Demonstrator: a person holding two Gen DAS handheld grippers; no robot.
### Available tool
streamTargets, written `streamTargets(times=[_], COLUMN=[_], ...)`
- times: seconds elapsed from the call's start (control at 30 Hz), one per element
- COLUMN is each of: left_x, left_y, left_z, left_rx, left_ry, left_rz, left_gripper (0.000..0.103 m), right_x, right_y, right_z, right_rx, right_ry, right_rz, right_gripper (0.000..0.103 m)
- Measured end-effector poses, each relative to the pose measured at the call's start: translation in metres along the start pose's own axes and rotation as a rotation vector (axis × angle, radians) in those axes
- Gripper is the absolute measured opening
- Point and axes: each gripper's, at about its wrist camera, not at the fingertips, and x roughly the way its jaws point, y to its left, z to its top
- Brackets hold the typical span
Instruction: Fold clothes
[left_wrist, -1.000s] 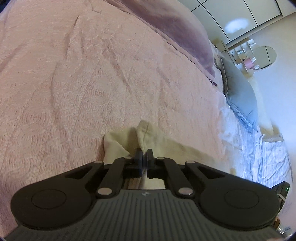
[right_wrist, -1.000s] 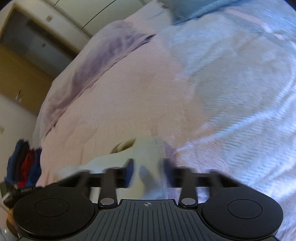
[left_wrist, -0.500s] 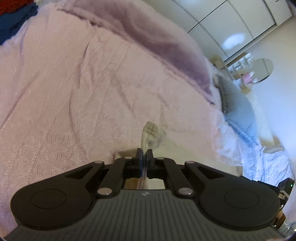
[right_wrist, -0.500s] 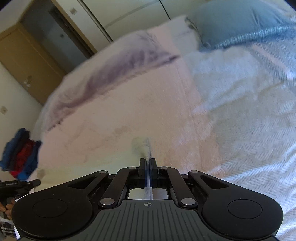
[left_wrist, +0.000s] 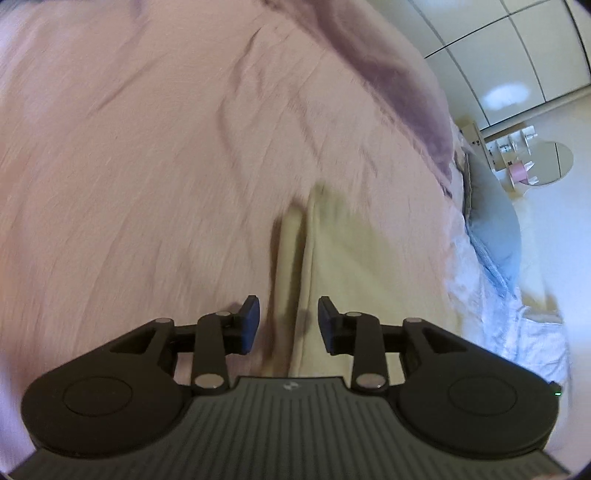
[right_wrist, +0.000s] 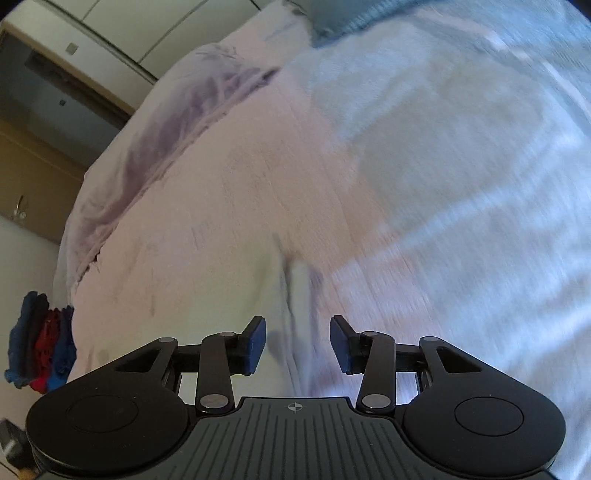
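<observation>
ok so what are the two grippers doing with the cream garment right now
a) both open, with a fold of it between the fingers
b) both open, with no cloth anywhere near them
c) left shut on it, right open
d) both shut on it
a: the left gripper and the right gripper both have their fingers spread apart, and a raised fold of the cream garment runs up through each gap over the pink bedspread.

Left tongs spread wide, right tongs likewise parted — both gripping nothing
</observation>
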Motion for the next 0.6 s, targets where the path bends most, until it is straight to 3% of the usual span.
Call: streamTargets(times=[0.1, 0.13, 0.17, 0.2, 0.23, 0.33, 0.43, 0.53, 0.57, 0.6], left_x=[-0.004, -0.005, -0.005, -0.004, -0.005, -0.009, -0.013, -0.017, -0.021, -0.026], left_y=[0.002, 0.002, 0.002, 0.001, 0.001, 0.001, 0.001, -0.001, -0.002, -0.001], left_z=[-0.027, -0.035, -0.041, -0.045, -0.046, -0.042, -0.048, -0.056, -0.059, -0.064], left_rx=[0.000, 0.003, 0.011, 0.025, 0.038, 0.075, 0.100, 0.125, 0.121, 0.100], left_ry=[0.042, 0.056, 0.065, 0.069, 0.066, 0.043, 0.041, 0.042, 0.040, 0.036], left_rz=[-0.006, -0.009, -0.010, -0.009, -0.007, 0.009, 0.044, 0.080, 0.085, 0.080], left_gripper=[0.027, 0.023, 0.012, 0.001, 0.001, 0.001, 0.004, 0.014, 0.017, 0.026], right_x=[-0.007, -0.008, -0.009, -0.010, -0.012, -0.016, -0.020, -0.028, -0.031, -0.035], right_y=[-0.007, -0.009, -0.011, -0.011, -0.011, -0.006, -0.021, -0.023, -0.022, -0.020], right_z=[-0.019, -0.025, -0.030, -0.033, -0.035, -0.028, -0.015, -0.019, -0.022, -0.030], right_rx=[0.035, 0.044, 0.051, 0.044, 0.032, -0.013, 0.029, 0.019, 0.013, 0.017], right_ry=[0.033, 0.037, 0.039, 0.031, 0.030, -0.009, -0.019, 0.024, 0.034, 0.046], right_rz=[-0.012, -0.002, 0.008, 0.011, 0.021, -0.043, -0.109, -0.061, -0.037, -0.017], right_gripper=[0.042, 0.042, 0.040, 0.011, 0.000, 0.000, 0.000, 0.000, 0.003, 0.012])
